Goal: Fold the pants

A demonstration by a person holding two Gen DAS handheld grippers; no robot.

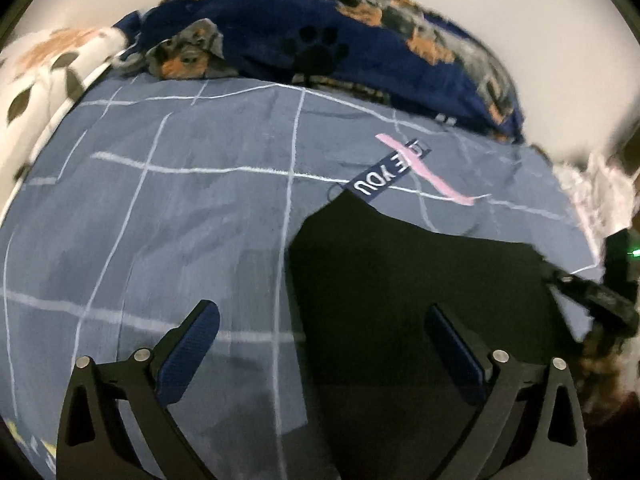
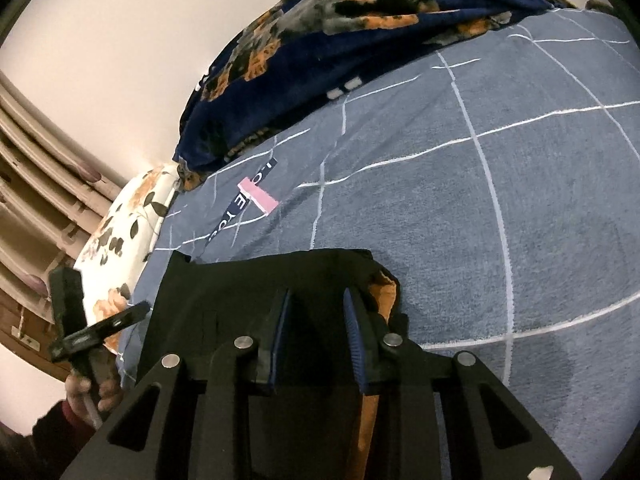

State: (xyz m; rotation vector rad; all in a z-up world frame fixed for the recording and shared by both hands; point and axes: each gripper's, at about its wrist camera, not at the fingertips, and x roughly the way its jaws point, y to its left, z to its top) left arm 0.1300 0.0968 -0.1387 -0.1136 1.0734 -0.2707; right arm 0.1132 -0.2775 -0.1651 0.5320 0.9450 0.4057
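**Pants Position on Bed**

Blue-grey checked bedding (image 2: 520,200) serves as the work surface. Black pants (image 2: 240,292) with an orange lining are spread on it. The right gripper (image 2: 318,320) is positioned over the pants, fingers narrowly parted; contact cannot be confirmed. The left gripper (image 1: 320,332) is held wide apart above the pants' edge. A dog-print blanket (image 1: 320,28) is bunched beyond.

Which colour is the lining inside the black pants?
Orange-brown lining, seen best in the right wrist view, beside the right gripper.
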